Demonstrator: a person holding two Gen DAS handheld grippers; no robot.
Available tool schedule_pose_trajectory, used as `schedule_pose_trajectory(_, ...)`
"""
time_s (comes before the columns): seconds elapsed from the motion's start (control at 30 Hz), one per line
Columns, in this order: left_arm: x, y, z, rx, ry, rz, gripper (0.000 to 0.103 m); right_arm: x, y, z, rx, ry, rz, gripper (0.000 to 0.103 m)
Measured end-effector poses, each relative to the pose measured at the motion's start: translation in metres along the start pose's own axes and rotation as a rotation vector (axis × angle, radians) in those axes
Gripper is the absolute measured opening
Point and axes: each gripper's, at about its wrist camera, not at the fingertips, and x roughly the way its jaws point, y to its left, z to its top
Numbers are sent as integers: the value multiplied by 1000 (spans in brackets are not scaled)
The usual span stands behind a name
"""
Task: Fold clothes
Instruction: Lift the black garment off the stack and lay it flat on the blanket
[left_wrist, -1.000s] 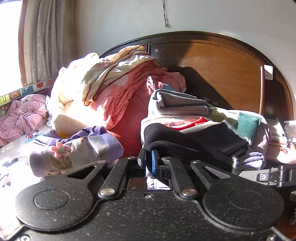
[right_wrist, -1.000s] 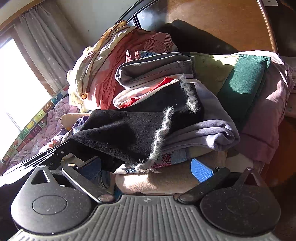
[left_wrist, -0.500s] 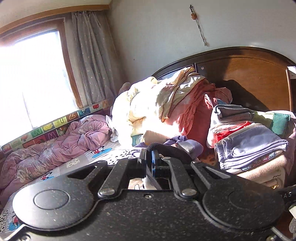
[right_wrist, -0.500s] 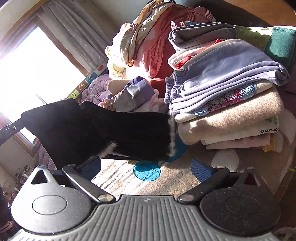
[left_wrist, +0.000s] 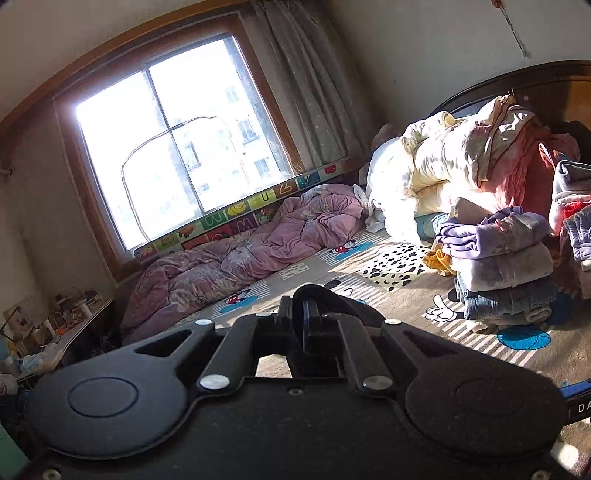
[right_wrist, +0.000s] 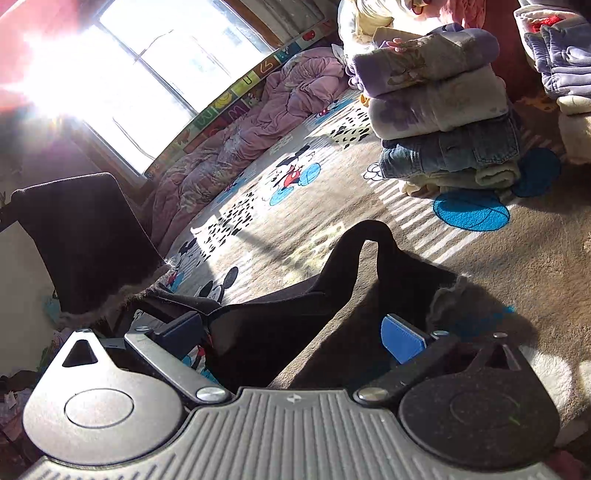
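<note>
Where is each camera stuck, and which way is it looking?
Left wrist view: sits on the left gripper, looking across the cartoon-print bedspread toward the bright window; its black jaws show, shut on a black fuzzy-edged garment.
Right wrist view: sits on the right gripper, tilted down at the bedspread; its jaws with blue pads stand open around the black garment.
Both views share the crumpled pink quilt, the window and the folded stack with blue jeans.
</note>
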Motion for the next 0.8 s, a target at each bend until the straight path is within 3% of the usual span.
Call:
schedule_pose_trajectory(0.2,1,41,-21,-54,85,91,3,27,36,-30,-58,83,33,103)
schedule_pose_trajectory(0.33,28,39,-37,-53,184,49,4,39,47,-45,-80,115,38,103)
schedule_pose_trajectory(0.37,39,32,-45,-30,230,4,5,41,49,-48,-90,120,35,103)
schedule_pose_trajectory(0.4,45,30,-50,-18,254,-20,15,43,51,-51,-107,124,30,103)
schedule_pose_trajectory(0.43,49,27,-55,3,269,-27,32,45,53,-53,-127,126,21,103)
schedule_pose_trajectory(0.5,57,20,-64,46,299,-38,47,46,56,-55,-157,127,7,103)
schedule_pose_trajectory(0.8,43,31,-75,70,301,-49,53,63,49,-63,-216,168,-24,103)
